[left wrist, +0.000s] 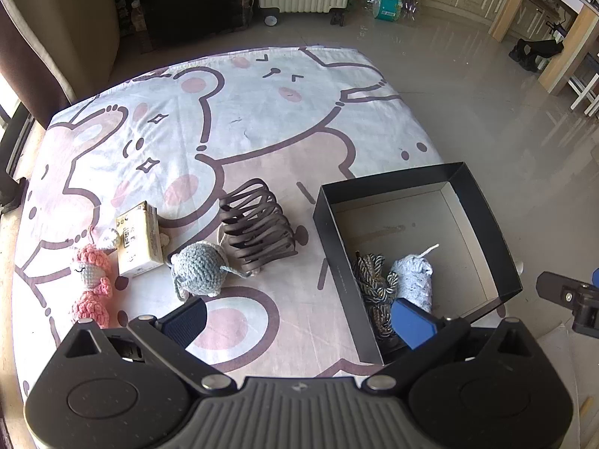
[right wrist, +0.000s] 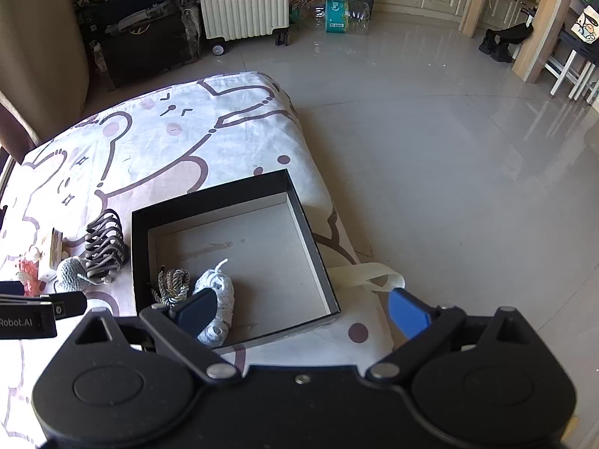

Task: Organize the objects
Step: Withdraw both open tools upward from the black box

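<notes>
Black box (left wrist: 337,224) sits at the right edge of the cartoon-print sheet (left wrist: 262,112), already holding a braided cord (left wrist: 370,280) and a pale blue crochet piece (left wrist: 413,277). My left gripper (left wrist: 299,321) and right gripper (right wrist: 299,312) both hang wide apart, empty. I judge I'm between pickups; next I'd take the grey-blue crochet toy (left wrist: 200,267), then the carton (left wrist: 138,241), pink doll (left wrist: 91,277) and dark slatted rack (left wrist: 258,230).
</notes>
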The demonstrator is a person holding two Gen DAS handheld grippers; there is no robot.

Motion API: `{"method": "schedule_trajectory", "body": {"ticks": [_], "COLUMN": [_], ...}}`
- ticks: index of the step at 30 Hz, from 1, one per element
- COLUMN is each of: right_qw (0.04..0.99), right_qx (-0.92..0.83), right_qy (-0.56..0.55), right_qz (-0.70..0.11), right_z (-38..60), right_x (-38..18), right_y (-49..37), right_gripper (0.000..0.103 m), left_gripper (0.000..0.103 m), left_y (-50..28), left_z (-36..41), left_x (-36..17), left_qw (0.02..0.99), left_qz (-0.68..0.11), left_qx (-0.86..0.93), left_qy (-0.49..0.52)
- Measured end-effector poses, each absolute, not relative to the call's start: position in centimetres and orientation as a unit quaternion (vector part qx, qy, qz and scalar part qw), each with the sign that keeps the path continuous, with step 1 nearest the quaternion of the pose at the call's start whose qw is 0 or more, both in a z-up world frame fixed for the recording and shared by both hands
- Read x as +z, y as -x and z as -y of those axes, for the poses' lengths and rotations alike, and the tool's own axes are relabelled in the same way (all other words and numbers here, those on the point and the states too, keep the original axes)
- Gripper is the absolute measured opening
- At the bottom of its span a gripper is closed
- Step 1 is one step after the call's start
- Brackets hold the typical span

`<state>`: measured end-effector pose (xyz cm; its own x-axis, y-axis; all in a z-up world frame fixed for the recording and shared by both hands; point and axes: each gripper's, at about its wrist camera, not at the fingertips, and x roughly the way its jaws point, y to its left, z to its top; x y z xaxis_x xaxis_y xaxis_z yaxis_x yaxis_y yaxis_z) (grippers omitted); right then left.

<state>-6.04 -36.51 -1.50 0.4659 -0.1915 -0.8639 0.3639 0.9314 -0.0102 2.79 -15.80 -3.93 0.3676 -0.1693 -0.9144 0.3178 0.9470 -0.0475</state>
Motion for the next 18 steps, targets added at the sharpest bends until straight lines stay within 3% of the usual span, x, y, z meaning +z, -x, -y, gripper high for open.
{"method": "schedule_trajectory", "body": {"ticks": [18], "right_qw": [0.847], "right_qx": [-0.165], "right_qy": [-0.083], "right_qz": [-0.498], "right_z": [36.44], "right_x": [-1.91], "right_y": [5.70], "right_gripper": [0.099], "left_gripper": [0.103], "left_y": [-3.33], "left_z": [15.67], "left_x": [-4.10], "left_qw": [0.820], "left_qz": [-0.548], "left_qx": [-0.152], "left_qy": [-0.060]}}
